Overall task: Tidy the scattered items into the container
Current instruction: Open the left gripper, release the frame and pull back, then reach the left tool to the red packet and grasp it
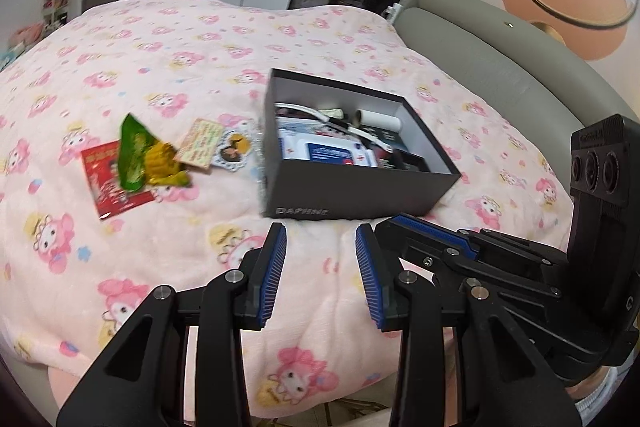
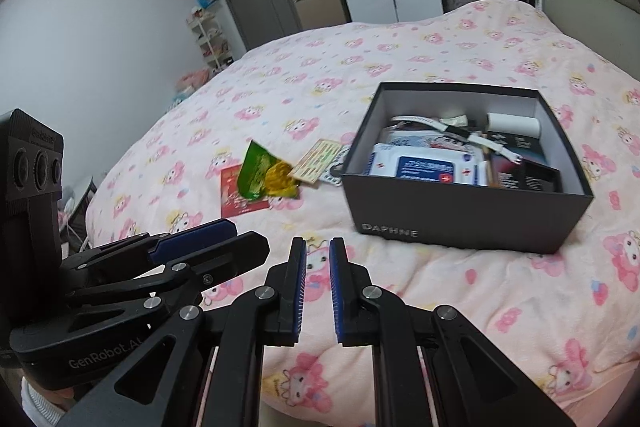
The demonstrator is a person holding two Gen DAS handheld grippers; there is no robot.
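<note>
Your left claw hovers with its jaws apart and empty above the near edge of the bed, while your right claw hangs beside it, jaws nearly together around nothing. The dark shoebox sits mid-bed, already partly filled; a green snack packet, red envelope and cards lie left of it.

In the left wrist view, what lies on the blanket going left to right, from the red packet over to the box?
Red packet → green and yellow snack bag → beige printed card → round white-edged sticker → dark grey DAPHNE box.
</note>
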